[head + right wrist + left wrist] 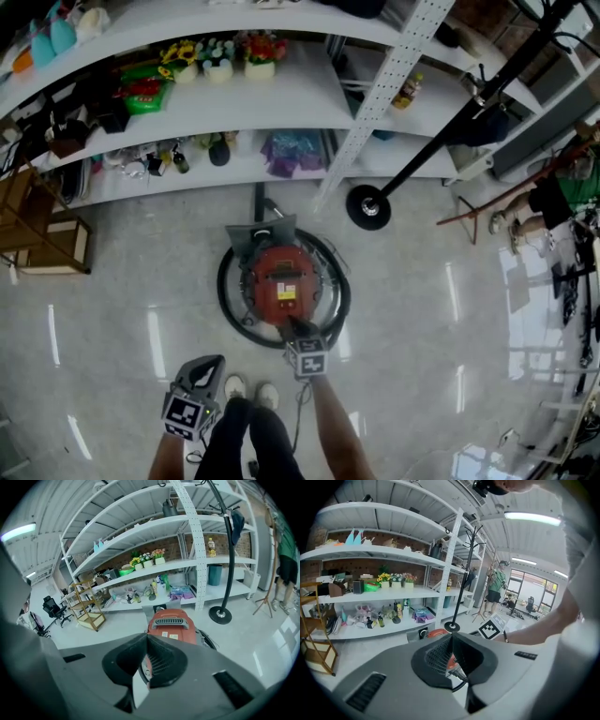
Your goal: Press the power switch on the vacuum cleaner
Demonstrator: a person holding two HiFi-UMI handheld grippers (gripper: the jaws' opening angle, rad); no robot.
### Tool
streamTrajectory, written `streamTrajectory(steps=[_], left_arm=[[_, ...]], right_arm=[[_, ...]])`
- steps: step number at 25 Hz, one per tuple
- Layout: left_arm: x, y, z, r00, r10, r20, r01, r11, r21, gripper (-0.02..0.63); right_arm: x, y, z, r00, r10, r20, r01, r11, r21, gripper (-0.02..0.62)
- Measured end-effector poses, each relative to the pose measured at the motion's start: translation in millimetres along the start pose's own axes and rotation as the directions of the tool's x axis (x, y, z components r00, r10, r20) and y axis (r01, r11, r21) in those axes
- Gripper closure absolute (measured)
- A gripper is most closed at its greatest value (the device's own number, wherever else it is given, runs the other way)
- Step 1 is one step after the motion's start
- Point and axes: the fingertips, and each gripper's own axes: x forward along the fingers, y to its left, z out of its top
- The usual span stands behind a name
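Floor [112, 309]: pale and glossy, it is carrying everything in front of the shelves.
Shelving [281, 103]: white tiers are running along the far side, holding flower pots [217, 58], bottles and other small goods.
Coat stand [368, 208]: black, it is standing on its round base just in front of the shelving, to the right of the vacuum cleaner.
Wooden rack [52, 246]: it is standing at the left end of the shelving.
Vacuum cleaner [281, 277]: a red canister, it is sitting on the floor between the person's shoes and the shelving. A grey grille is showing on its top in the right gripper view [171, 625]. Its power switch cannot be picked out.
Hose [225, 300]: black, it is curling in a ring around the vacuum cleaner.
Right tongs [298, 330]: they are reaching over the near end of the vacuum cleaner. The jaws are pressing together at the tips with nothing between them [146, 637]. Whether they are touching the casing cannot be told.
Left tongs [211, 366]: they are hanging low beside the person's left leg, well apart from the vacuum cleaner. The jaws are closed tip to tip and holding nothing [451, 638].
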Motion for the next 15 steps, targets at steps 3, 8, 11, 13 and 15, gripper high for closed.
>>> streamTrajectory(steps=[3, 8, 11, 13, 15], left_arm=[[-11, -6, 18, 1.000, 0.004, 0.013, -0.004, 1.000, -0.019, 0.598], [-29, -16, 45, 0.999, -0.004, 0.040, 0.004, 1.000, 0.004, 0.598], [-42, -22, 56, 0.999, -0.008, 0.051, 0.007, 1.000, 0.014, 0.598], [-52, -27, 62, 0.998, -0.012, 0.053, 0.011, 1.000, 0.018, 0.598], [-60, -31, 72, 0.998, -0.009, 0.063, 0.008, 1.000, 0.025, 0.598]], right_arm=[[-19, 8, 12, 1.000, -0.002, 0.009, 0.003, 1.000, -0.008, 0.583], [-55, 22, 35, 0.999, 0.004, 0.048, -0.003, 1.000, -0.023, 0.583], [-81, 32, 56, 0.996, -0.003, 0.095, 0.008, 0.999, -0.049, 0.583], [-99, 42, 65, 0.993, 0.003, 0.118, 0.004, 0.998, -0.059, 0.583], [-115, 49, 75, 0.991, 0.007, 0.137, 0.003, 0.998, -0.070, 0.583]])
